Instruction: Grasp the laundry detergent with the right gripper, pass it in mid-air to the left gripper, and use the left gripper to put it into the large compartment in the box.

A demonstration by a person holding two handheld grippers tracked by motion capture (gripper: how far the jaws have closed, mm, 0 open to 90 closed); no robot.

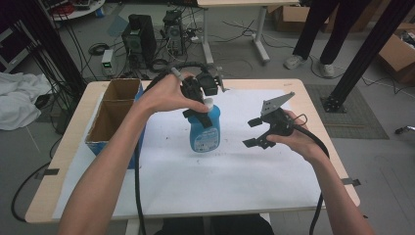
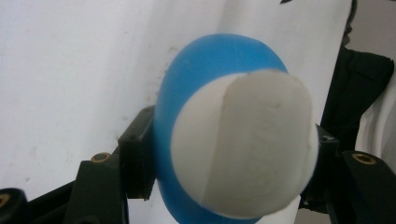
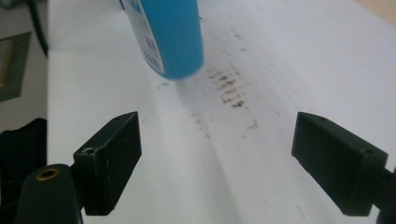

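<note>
High view, bench (image 1: 293, 93): your cardboard box (image 1: 113, 113) stands open at its left edge, nothing dropped in yet.
Blue bottle (image 1: 204, 129): lifted over the white sheet, beside the box.
Left tongs (image 1: 198, 105): clamped below its white cap (image 2: 243, 144).
Right tongs (image 1: 254, 132): spread wide, empty.

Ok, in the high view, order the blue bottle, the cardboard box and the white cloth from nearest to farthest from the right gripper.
1. Blue bottle, just left of the right gripper, held by the left gripper.
2. Cardboard box, at the table's left edge.
3. White cloth, beyond the table, far left.
</note>
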